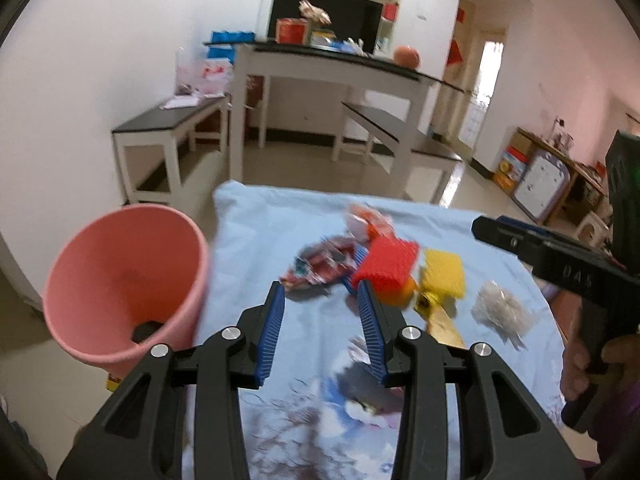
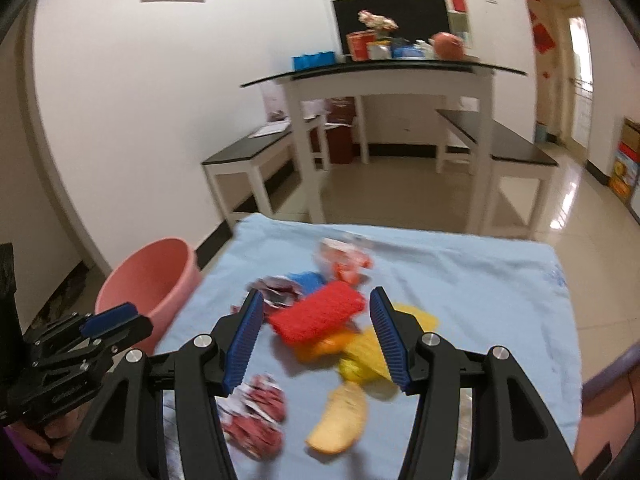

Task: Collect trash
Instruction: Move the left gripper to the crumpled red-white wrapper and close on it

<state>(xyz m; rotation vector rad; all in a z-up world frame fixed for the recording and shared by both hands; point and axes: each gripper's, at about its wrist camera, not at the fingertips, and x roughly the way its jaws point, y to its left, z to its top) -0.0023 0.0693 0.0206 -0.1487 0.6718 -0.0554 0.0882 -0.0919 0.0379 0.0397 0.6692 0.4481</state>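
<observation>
Ideally, I lower my right gripper (image 2: 316, 336), jaws wide and empty, squarely over the red mesh sponge (image 2: 316, 316); left gripper (image 1: 322, 312) likewise open, beside the pink bin (image 1: 124, 280).

The trash lies bunched mid-surface: the red mesh sleeve (image 2: 316, 314) sits against the yellow mesh sleeve (image 2: 370, 356), the orange piece (image 2: 326, 346) and crumpled wrappers (image 2: 276, 292), leaving no gap between them. Bare blue cloth (image 2: 472, 280) spreads wide to the right and toward the far edge (open approach there). The pink bin (image 1: 120, 280) stands just off the left edge, mouth unobstructed. The left tool (image 2: 110, 320) hovers beside it.
</observation>
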